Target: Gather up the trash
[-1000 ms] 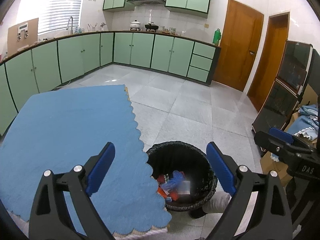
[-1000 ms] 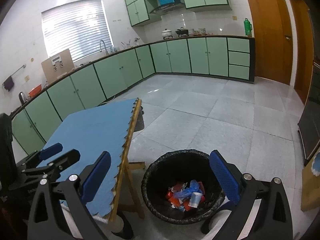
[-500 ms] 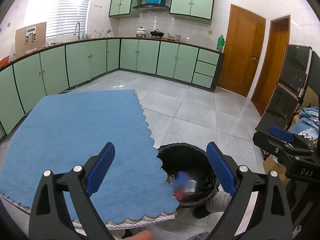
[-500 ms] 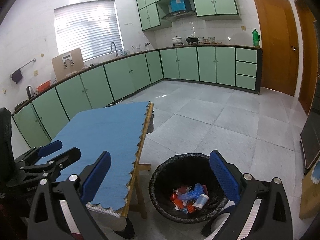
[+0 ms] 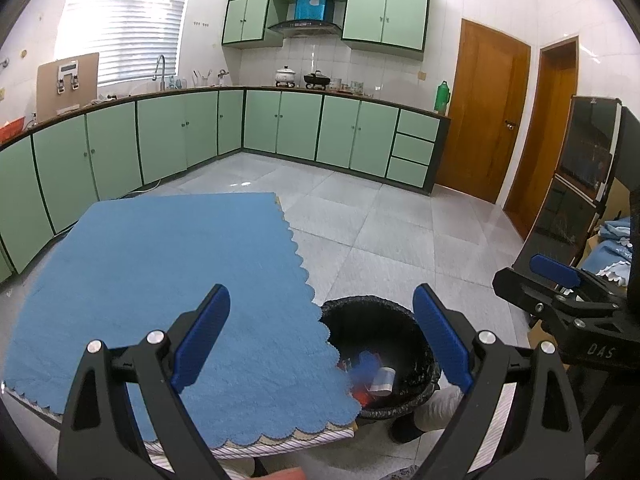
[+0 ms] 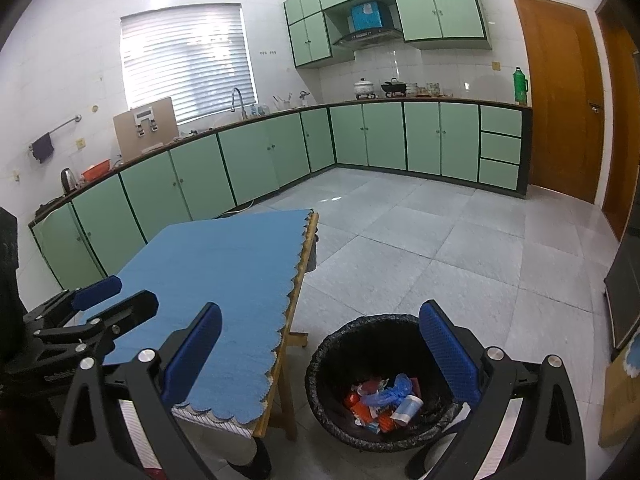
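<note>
Trash [image 6: 382, 400] in bin [image 6: 320, 364] — table-hidden, blurred

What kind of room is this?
It looks like a home kitchen. Green cabinets run along the walls, a sink tap stands under the window, and pots sit on a stove below a hood. A bin full of trash stands beside a blue-covered table.

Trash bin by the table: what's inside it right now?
The bin holds a small pile: a crumpled blue bag, a clear plastic cup and red and orange wrappers. Whatever lies beneath that pile is covered.
</note>
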Demonstrator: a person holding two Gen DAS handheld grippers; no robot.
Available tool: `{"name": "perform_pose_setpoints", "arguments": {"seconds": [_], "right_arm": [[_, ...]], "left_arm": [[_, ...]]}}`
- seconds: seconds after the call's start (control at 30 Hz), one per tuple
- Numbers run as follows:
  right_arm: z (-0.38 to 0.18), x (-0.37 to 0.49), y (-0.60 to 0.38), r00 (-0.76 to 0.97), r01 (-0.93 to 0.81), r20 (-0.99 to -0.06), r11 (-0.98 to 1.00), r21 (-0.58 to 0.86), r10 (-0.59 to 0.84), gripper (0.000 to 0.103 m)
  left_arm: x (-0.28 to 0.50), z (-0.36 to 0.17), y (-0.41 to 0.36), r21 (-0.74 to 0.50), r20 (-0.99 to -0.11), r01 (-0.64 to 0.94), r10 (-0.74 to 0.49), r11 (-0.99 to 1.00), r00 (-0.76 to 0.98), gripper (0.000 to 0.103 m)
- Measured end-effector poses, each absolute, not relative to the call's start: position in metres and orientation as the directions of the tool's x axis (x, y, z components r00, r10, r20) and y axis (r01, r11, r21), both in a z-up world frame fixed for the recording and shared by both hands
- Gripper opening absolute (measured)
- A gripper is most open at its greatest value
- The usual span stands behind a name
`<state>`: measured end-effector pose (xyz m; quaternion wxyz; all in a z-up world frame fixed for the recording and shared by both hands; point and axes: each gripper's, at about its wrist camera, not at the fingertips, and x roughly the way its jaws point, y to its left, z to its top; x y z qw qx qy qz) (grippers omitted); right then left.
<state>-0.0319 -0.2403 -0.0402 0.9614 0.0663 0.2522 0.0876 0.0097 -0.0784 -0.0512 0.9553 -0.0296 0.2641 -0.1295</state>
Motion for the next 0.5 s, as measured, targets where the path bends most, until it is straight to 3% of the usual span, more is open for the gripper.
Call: {"name": "perform_pose_setpoints", "arguments": {"seconds": [0.5], "right_arm": [[-0.0409,-0.0306,-0.2356,0.858,-0.144,-0.470,0.975,0.167,0.207,0.097]], "left_arm": [[0.0065,-0.0505,-0.0750,-0.120,-0.487,0.229,-0.258,0.966,0.835,0.090]]}}
